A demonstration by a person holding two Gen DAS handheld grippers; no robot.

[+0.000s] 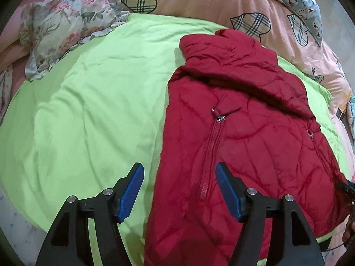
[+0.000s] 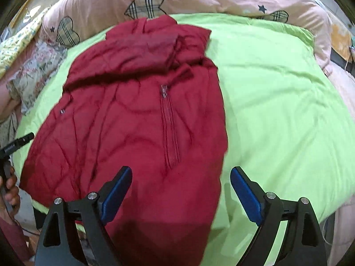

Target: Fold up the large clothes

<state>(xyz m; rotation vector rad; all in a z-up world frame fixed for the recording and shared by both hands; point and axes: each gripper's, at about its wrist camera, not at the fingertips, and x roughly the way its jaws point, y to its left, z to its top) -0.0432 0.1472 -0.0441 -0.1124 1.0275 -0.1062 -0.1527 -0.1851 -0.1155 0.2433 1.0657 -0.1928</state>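
Observation:
A dark red quilted jacket (image 1: 239, 137) lies folded lengthwise on a lime green blanket (image 1: 93, 110), collar at the far end, a zipped pocket facing up. My left gripper (image 1: 179, 170) hovers open above the jacket's near left edge, its blue pads (image 1: 131, 195) clear of the cloth. In the right wrist view the same jacket (image 2: 133, 119) covers the left half of the green blanket (image 2: 277, 110). My right gripper (image 2: 180, 175) hangs open over the jacket's near right edge, nothing between its blue pads (image 2: 246, 197).
A pink duvet with plaid hearts (image 1: 221, 2) borders the far side of the bed. A floral pillow (image 1: 64, 28) lies at the back left. A hand (image 2: 11, 190) holding the other gripper's handle shows at the right wrist view's left edge.

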